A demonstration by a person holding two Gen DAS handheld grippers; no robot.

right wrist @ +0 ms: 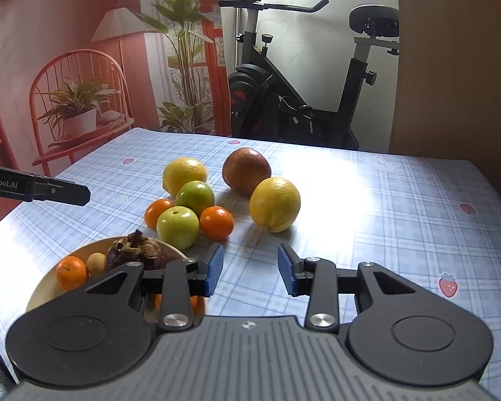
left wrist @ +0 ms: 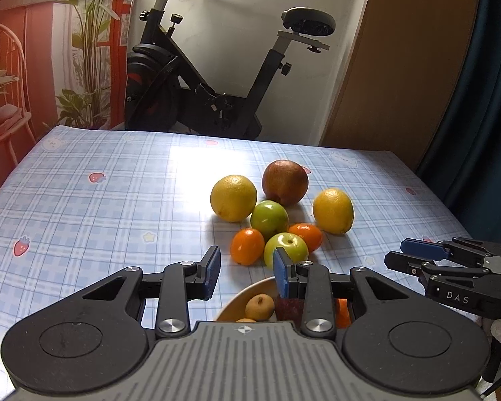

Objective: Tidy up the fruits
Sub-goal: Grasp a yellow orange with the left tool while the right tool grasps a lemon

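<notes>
Right wrist view: right gripper (right wrist: 250, 272) empty, jaws apart; left gripper (left wrist: 247, 272) likewise. Nearest green apple (right wrist: 177, 223) ahead-left — straddle its widest part, then carry to bowl (right wrist: 41, 289).

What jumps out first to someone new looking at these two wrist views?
The cluster of loose fruit mid-table: two yellow citrus, a reddish-brown fruit, two green apples and two small oranges on the blue plaid tablecloth. Nearer the cameras, a bowl already holds some fruit, and both grippers, left and right, hover empty, jaws apart.
</notes>
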